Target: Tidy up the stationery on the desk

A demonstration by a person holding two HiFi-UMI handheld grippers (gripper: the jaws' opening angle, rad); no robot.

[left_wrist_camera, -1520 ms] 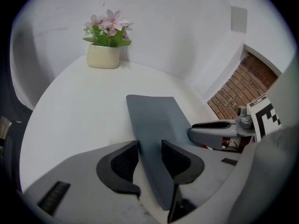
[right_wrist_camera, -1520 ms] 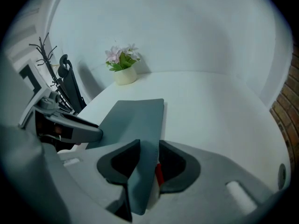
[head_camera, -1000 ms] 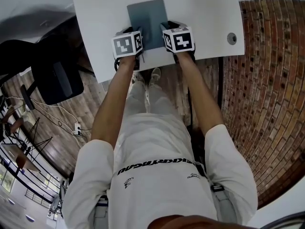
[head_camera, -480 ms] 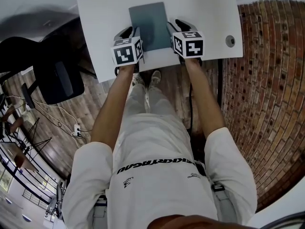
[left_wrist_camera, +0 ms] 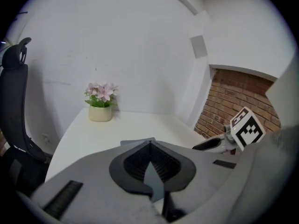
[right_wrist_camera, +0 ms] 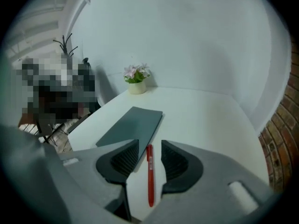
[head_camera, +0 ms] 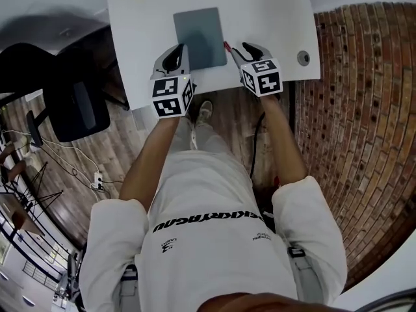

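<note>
While the grey notebook (head_camera: 198,36) lies flat on the white desk (head_camera: 279,18) near its front edge, the left gripper (head_camera: 173,52) sits just beside the notebook's left edge with its 2 jaws brought together at the tips; the left gripper view shows the pads meeting, with a sliver of grey notebook visible in the gap behind them. The right gripper (head_camera: 244,47) is at the notebook's right side with its jaws apart, and a red pen (right_wrist_camera: 150,174) lies on the desk between them, parallel to the notebook's edge and touching neither pad. Each gripper carries a cube with black-and-white square markers (head_camera: 261,77). Neither the notebook cover nor the pen shows any readable label. A line of dark lettering (head_camera: 208,218) crosses the person's white shirt, but I cannot read it reliably. A small potted plant (right_wrist_camera: 136,84) with pink flowers stands at the desk's far end.
</note>
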